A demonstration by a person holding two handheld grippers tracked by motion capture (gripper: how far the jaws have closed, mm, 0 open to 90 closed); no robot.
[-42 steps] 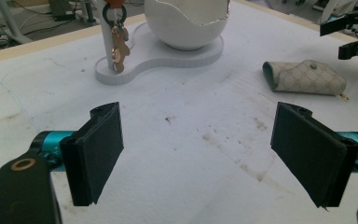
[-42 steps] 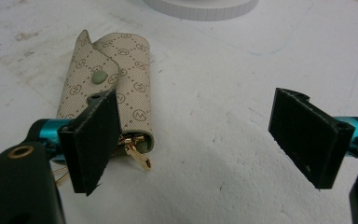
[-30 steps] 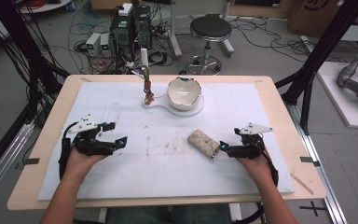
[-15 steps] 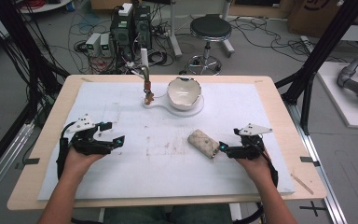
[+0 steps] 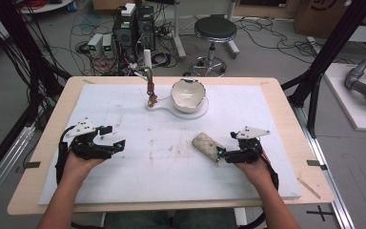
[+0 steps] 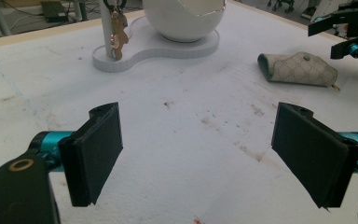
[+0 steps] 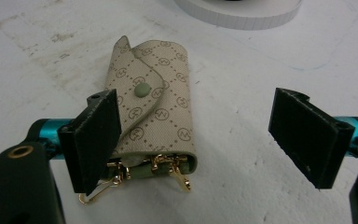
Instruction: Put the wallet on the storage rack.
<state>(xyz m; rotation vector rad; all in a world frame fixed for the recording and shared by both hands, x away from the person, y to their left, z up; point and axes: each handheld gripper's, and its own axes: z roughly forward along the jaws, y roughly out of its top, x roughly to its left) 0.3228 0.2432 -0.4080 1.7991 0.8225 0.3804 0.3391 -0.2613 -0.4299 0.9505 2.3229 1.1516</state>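
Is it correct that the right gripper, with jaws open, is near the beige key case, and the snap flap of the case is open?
One detail is wrong. In the right gripper view the key case has its flap snapped shut over the green button; only gold hooks stick out at its near end. The right gripper is indeed open and close to it.

Left gripper (image 5: 116, 145): shifted slightly toward the person and a little leftward on the surface (image 5: 171, 167) since a second ago. Right gripper (image 5: 220, 153): edged marginally closer to the key pouch (image 5: 206, 144).
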